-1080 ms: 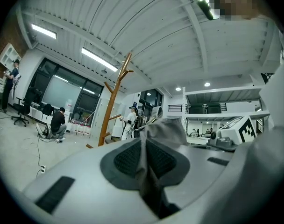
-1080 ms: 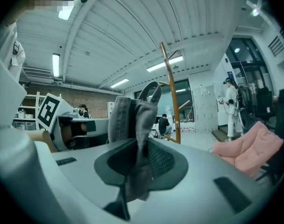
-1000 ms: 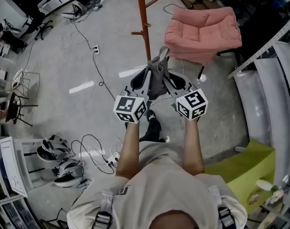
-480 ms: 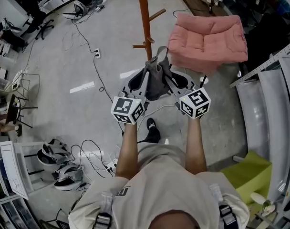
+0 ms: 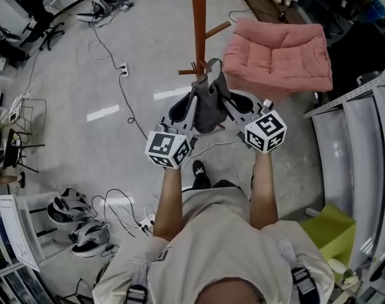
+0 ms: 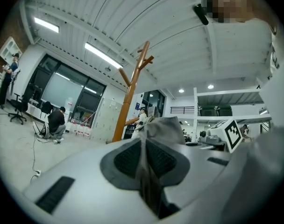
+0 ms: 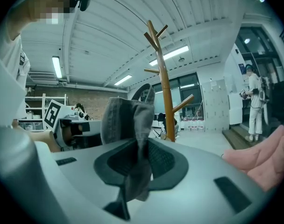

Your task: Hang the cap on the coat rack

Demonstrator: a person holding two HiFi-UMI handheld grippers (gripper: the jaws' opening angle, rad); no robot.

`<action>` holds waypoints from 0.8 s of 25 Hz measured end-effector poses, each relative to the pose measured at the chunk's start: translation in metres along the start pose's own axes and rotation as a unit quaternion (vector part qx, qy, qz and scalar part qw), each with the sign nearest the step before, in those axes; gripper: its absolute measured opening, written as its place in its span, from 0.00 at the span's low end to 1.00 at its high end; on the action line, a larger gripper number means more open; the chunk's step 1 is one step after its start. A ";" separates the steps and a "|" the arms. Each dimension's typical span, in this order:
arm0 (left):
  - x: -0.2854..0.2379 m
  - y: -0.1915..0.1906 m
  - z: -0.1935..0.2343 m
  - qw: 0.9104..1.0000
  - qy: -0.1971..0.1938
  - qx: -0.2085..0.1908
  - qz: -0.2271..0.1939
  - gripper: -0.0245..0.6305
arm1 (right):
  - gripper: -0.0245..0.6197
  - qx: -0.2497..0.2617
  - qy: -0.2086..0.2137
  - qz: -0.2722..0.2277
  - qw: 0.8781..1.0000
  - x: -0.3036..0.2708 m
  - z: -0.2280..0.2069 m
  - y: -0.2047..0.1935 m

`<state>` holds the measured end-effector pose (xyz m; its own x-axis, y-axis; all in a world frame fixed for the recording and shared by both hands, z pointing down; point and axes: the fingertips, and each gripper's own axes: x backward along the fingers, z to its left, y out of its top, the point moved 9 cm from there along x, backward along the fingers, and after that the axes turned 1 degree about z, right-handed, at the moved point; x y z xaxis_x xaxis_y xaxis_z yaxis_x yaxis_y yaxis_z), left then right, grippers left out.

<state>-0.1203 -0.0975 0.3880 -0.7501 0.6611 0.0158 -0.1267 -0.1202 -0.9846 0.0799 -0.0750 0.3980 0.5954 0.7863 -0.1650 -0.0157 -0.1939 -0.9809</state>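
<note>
A grey cap (image 5: 208, 101) hangs stretched between my two grippers, just in front of the brown wooden coat rack (image 5: 199, 18). My left gripper (image 5: 190, 108) is shut on the cap's left side and my right gripper (image 5: 229, 104) on its right side. In the left gripper view the cap cloth (image 6: 166, 125) runs down between the jaws of the left gripper (image 6: 145, 164), with the coat rack (image 6: 130, 94) beyond. The right gripper view shows the cap (image 7: 124, 119) pinched in the right gripper (image 7: 139, 164), and the coat rack (image 7: 164, 94) stands close behind with pegs angled upward.
A pink cushioned chair (image 5: 278, 52) sits right of the rack. Cables and a power strip (image 5: 123, 69) lie on the floor to the left. Metal shelving (image 5: 363, 132) lines the right side, with a green seat (image 5: 328, 233) below it. People stand in the background (image 7: 253, 101).
Both grippers, still holding the cap, have moved closer to the coat rack, and the cap's top now lies next to a low peg.
</note>
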 end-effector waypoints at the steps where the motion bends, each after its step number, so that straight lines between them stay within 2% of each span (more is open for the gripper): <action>1: -0.001 -0.001 0.002 1.000 0.000 0.003 0.000 0.10 | 0.13 -0.001 0.000 0.002 1.000 -0.003 -0.002 -0.001; 10: -0.006 -0.017 0.014 1.000 0.015 0.016 0.015 0.10 | 0.13 0.000 0.010 0.021 1.000 -0.018 -0.011 -0.009; 14: -0.011 -0.021 0.016 0.999 0.034 0.021 0.011 0.10 | 0.13 -0.007 0.009 0.016 1.000 -0.020 -0.017 -0.010; 20: -0.031 -0.029 0.015 0.998 0.061 0.020 0.010 0.10 | 0.13 0.001 0.035 0.024 0.999 -0.028 -0.043 -0.015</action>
<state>-0.1031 -0.1260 0.4191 -0.6686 0.7432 -0.0271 -0.1405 -0.1620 -0.9767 0.0980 -0.1199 0.4219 0.6483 0.7332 -0.2052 -0.0485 -0.2292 -0.9722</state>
